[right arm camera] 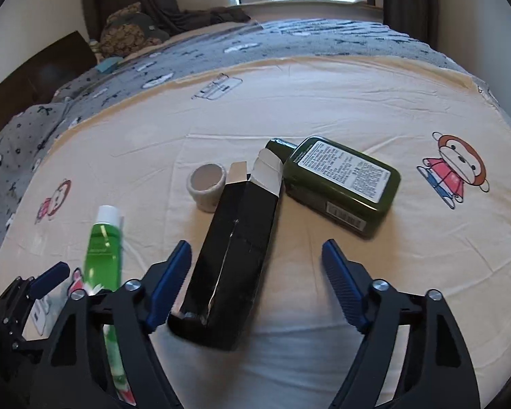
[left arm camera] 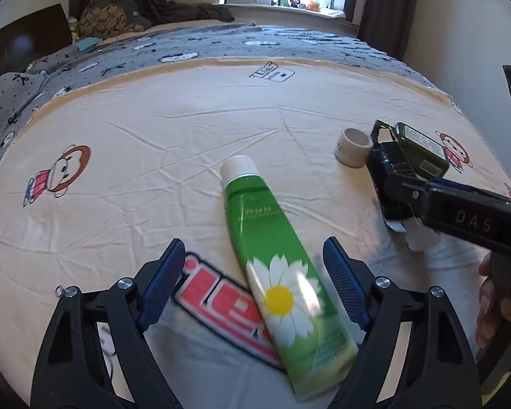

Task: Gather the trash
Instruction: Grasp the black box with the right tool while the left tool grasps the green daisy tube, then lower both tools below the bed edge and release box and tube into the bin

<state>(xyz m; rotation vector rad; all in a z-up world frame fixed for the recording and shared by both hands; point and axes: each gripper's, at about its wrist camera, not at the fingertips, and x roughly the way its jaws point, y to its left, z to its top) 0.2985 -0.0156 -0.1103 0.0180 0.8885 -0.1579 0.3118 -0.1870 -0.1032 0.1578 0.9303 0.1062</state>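
A green tube (left arm camera: 276, 266) with a white cap and a daisy print lies on the cream sheet (left arm camera: 136, 129), slanting between the fingers of my left gripper (left arm camera: 253, 245). That gripper is open and its blue pads stand clear of the tube. In the right wrist view a black carton (right arm camera: 235, 255) with open white flaps lies between the fingers of my right gripper (right arm camera: 255, 246). This gripper is open too; its left pad is close to the carton and its right pad is well off it. A dark green bottle (right arm camera: 344, 184) lies label up behind the carton.
A small white ring-shaped jar (right arm camera: 206, 184) sits left of the carton's flaps. The green tube (right arm camera: 104, 248) and a left finger (right arm camera: 51, 277) show at the lower left. A grey patterned blanket (left arm camera: 187, 47), pillows (left arm camera: 109, 17) and a window lie beyond. A hand (left arm camera: 494, 300) holds the right tool.
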